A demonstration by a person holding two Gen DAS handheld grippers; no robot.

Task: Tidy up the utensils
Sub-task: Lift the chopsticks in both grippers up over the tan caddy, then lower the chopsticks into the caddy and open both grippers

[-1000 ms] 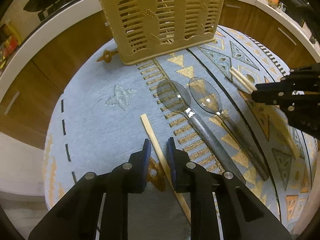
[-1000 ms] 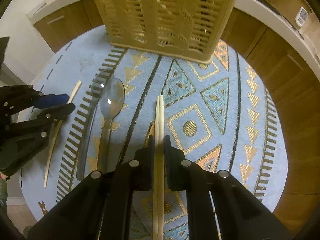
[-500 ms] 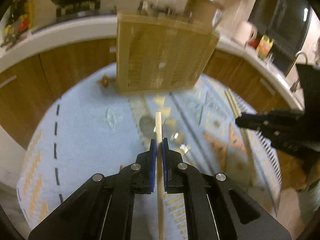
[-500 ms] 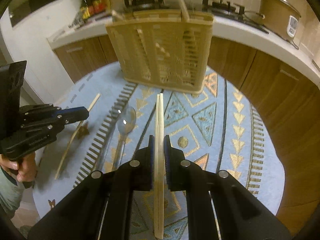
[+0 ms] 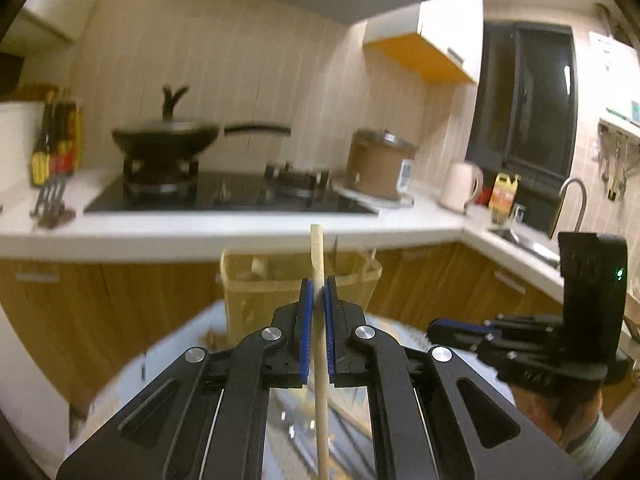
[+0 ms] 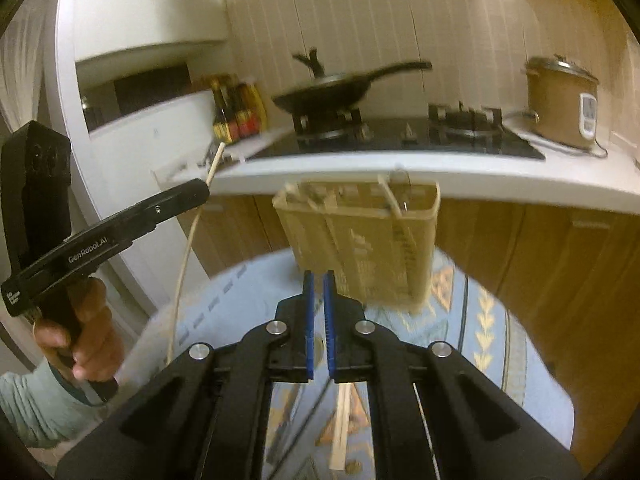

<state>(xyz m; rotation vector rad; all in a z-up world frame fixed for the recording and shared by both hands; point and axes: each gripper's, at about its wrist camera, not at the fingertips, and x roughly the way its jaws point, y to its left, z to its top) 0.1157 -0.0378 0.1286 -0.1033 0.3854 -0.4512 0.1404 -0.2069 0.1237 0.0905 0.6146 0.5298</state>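
My left gripper is shut on a single wooden chopstick and holds it upright, well above the table, tip level with the counter. It also shows in the right wrist view with the chopstick hanging through it. The beige slotted utensil basket stands behind it, with utensils inside; it is blurred in the right wrist view. My right gripper is nearly shut with nothing between its fingertips. A pair of chopsticks lies on the mat under it.
The round table wears a blue patterned mat. Behind it runs a white kitchen counter with a hob, a black wok, a brown rice cooker, sauce bottles and a kettle. Spoons on the mat are hidden or blurred.
My left gripper closed on the single chopstick and lifted it high, tilting up. My right gripper also rose and tilted up; the chopstick pair that was between its jaws now lies on the mat.
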